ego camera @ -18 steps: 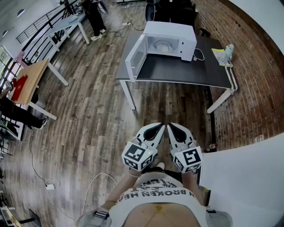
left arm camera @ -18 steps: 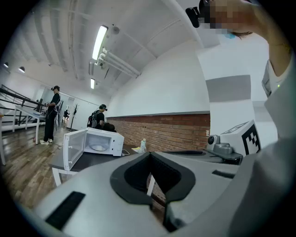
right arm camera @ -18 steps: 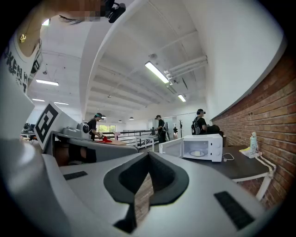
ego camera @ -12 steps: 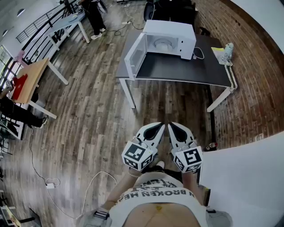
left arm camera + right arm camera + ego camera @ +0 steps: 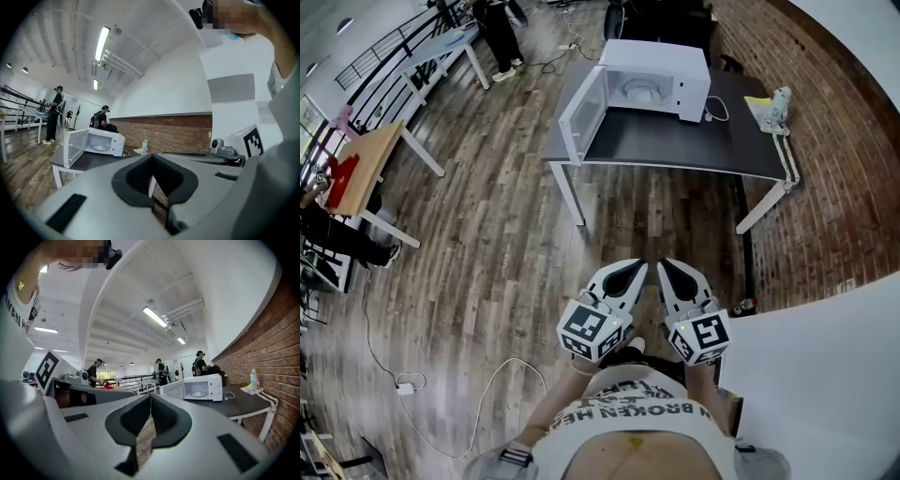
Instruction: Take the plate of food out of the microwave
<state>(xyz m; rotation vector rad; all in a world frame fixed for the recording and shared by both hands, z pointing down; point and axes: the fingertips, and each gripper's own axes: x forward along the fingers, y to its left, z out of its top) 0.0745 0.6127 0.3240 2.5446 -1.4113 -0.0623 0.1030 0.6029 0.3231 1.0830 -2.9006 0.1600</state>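
Left hand-held gripper (image 5: 630, 275) and right hand-held gripper (image 5: 670, 275) are both closed and empty, well short of the desk (image 5: 675, 145). The microwave (image 5: 680, 70) stands open; the plate (image 5: 639, 91), seemingly holding food, sits inside, not yet reached.

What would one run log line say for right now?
left hand-held gripper: shut, empty | right hand-held gripper: shut, empty | microwave: door open, far ahead | plate: inside microwave, untouched

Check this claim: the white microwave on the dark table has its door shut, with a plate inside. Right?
Wrong on the door: the white microwave on the dark table has its door open, with a plate inside. The head view shows it.
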